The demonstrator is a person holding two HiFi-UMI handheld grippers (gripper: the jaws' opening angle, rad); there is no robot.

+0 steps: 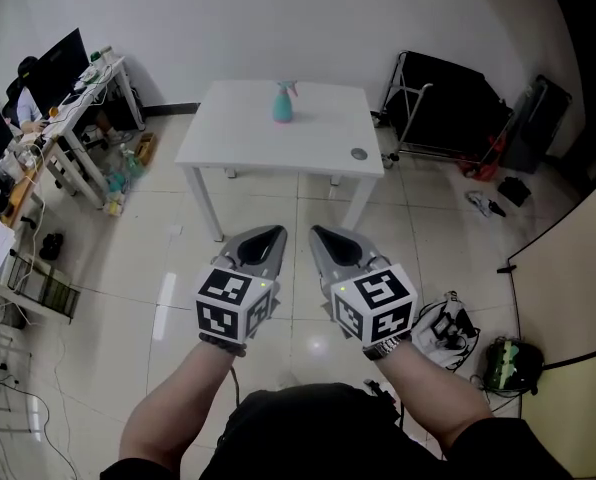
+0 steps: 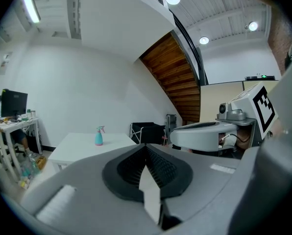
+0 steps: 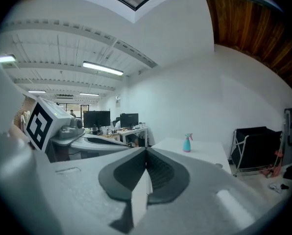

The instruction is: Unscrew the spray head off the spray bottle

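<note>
A teal spray bottle (image 1: 283, 102) with a pink-tipped spray head stands upright near the far edge of a white table (image 1: 238, 138). It also shows small in the left gripper view as the bottle (image 2: 99, 136) and in the right gripper view as the bottle (image 3: 187, 143). My left gripper (image 1: 274, 234) and right gripper (image 1: 318, 234) hang side by side over the floor, well short of the table. Both are shut, jaws tip to tip, with nothing between them. The left gripper (image 2: 146, 146) and the right gripper (image 3: 146, 151) point toward the table.
A small round dark item (image 1: 359, 153) lies at the table's right front corner. A black folding cart (image 1: 443, 108) stands to the right. Desks with monitors (image 1: 58, 68) and a seated person line the left wall. Bags (image 1: 448, 326) lie on the tiled floor at right.
</note>
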